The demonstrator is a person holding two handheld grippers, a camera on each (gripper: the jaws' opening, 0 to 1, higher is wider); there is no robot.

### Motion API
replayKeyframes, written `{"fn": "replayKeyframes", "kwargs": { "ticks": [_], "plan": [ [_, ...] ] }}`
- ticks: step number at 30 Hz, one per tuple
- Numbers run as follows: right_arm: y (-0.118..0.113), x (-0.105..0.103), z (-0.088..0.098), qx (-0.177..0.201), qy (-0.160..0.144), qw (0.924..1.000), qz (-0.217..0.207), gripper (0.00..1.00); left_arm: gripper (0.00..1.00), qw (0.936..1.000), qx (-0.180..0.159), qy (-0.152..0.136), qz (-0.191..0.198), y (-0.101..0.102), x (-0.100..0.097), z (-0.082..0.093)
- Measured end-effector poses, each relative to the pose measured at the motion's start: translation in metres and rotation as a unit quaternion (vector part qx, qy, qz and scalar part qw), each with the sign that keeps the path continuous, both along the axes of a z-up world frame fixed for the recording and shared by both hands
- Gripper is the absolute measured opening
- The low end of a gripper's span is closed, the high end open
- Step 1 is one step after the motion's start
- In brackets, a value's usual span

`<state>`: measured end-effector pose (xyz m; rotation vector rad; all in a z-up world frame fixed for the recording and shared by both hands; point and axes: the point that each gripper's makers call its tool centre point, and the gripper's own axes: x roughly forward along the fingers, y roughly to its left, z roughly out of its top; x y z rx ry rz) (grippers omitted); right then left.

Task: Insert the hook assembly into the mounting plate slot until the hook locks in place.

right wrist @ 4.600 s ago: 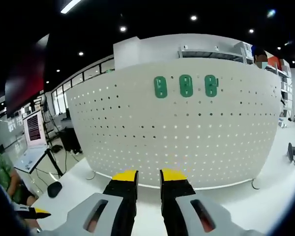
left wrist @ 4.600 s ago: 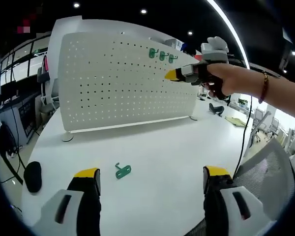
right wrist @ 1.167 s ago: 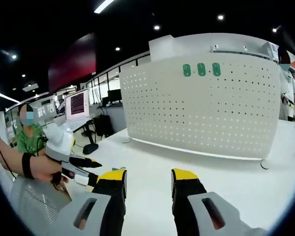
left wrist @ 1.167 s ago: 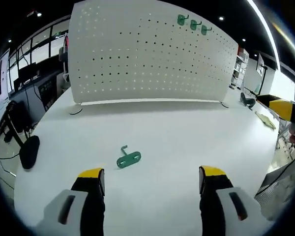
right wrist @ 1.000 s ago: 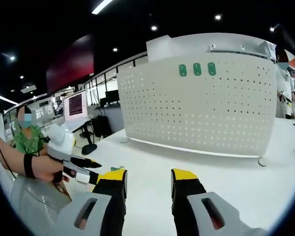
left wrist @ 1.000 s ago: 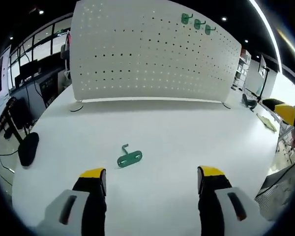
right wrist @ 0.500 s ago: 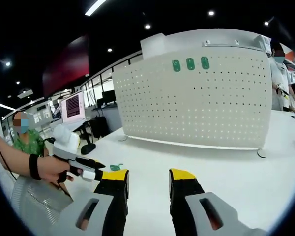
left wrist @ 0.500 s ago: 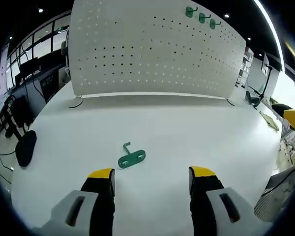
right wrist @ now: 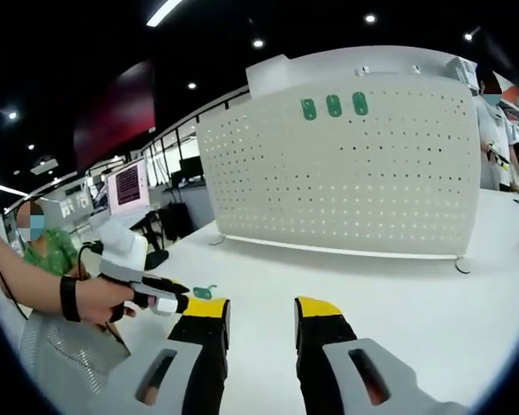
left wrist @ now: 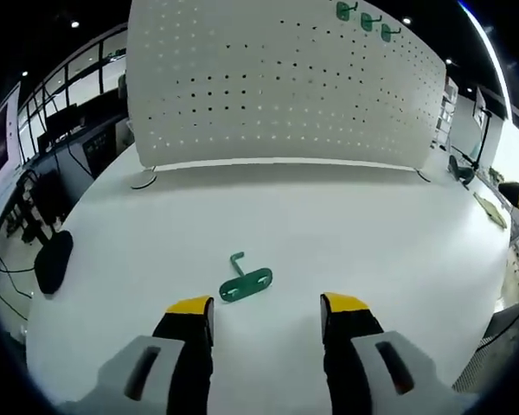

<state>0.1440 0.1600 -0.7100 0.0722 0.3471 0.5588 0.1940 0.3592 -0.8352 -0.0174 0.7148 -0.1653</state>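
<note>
Count's easy: one loose green hook (left wrist: pixel 245 283) on the surface (left wrist: pixel 346 233), three green hooks (right wrist: pixel 333 106) mounted on one white pegboard (left wrist: pixel 277 86), plus one black mouse (left wrist: pixel 52 262).

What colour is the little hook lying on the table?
Green; the hook shows best in the left gripper view.

A black computer mouse (left wrist: pixel 52 261) lies at the left edge of the white table (left wrist: pixel 372 233). Beyond that edge stand desks with a lit monitor (right wrist: pixel 128 185), under ceiling lights (right wrist: pixel 163 11).
</note>
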Motion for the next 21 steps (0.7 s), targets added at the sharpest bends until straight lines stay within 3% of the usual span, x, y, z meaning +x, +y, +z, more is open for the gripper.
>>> {"fn": "replayKeyframes", "kwargs": {
  "ticks": [1,3,9,21],
  "plan": [
    [0.0,0.0,-0.004,-0.003,0.005,1.0,0.001,0.29,0.51,1.0,0.001,-0.001,0.003,0.0,0.001,0.0],
    [0.0,0.0,-0.007,-0.007,0.009,0.9999,0.001,0.29,0.53,0.9993,0.037,-0.01,0.005,0.003,0.004,0.0],
    [-0.001,0.001,-0.006,-0.005,0.009,0.9999,0.001,0.28,0.45,0.9987,0.044,-0.007,0.025,-0.001,0.006,-0.003],
    [-0.009,0.003,-0.01,0.005,0.015,0.9998,-0.013,0.27,0.42,0.997,0.054,0.005,0.055,0.002,0.013,-0.013]
  ]
}}
